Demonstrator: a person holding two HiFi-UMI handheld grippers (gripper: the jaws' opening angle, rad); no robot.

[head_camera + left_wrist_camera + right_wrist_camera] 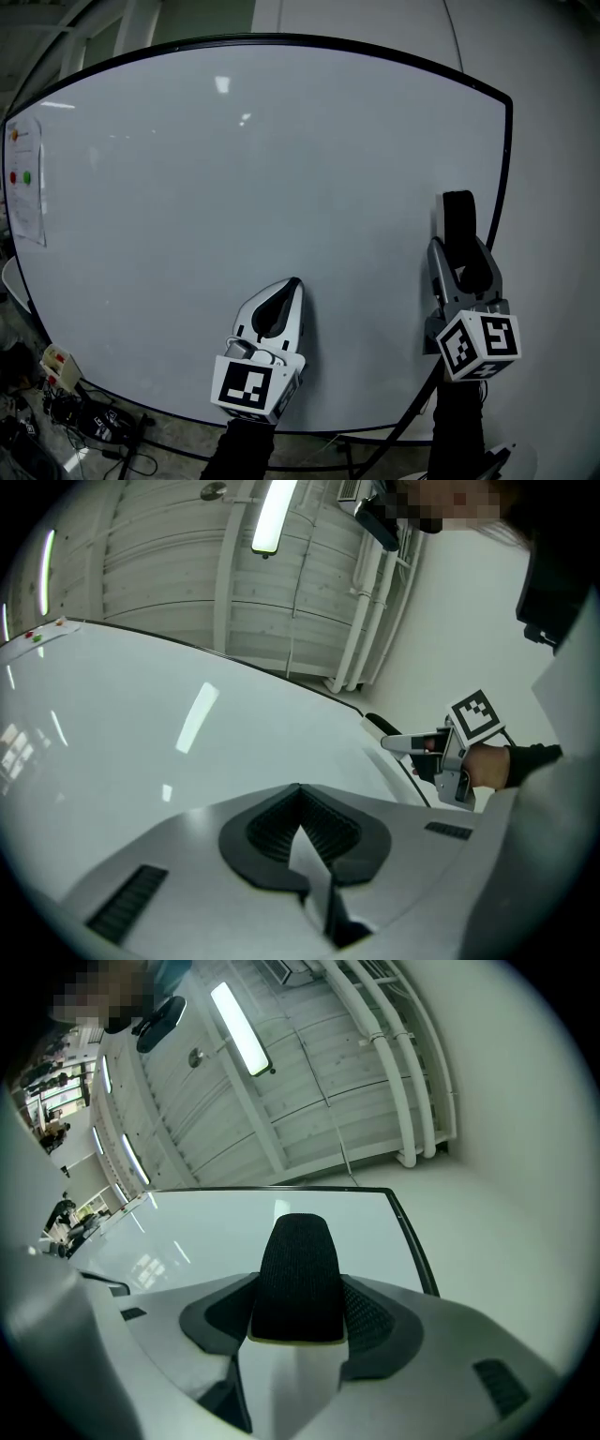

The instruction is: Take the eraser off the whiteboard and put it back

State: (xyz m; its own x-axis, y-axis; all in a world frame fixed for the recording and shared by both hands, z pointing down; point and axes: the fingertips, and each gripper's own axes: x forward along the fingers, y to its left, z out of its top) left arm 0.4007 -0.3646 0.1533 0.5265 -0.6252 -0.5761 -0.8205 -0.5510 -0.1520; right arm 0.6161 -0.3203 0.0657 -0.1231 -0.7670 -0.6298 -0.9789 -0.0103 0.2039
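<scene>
The whiteboard [234, 187] fills the head view, its surface blank. A black eraser [458, 220] with a felt face [300, 1274] is held near the board's right edge, and my right gripper [459, 258] is shut on it, with the eraser sticking out past the jaws [300, 1321]. Whether the eraser touches the board I cannot tell. My left gripper [295, 283] points at the board's lower middle, its jaws shut on nothing [300, 789]. The left gripper view also shows the right gripper [412, 745] with the eraser's tip [380, 726] by the board's frame.
A sheet of paper with a red and a green dot [26, 178] hangs at the board's left edge. A power strip and cables [61, 367] lie on the floor at the lower left. The board's dark frame [507, 169] runs just right of the eraser.
</scene>
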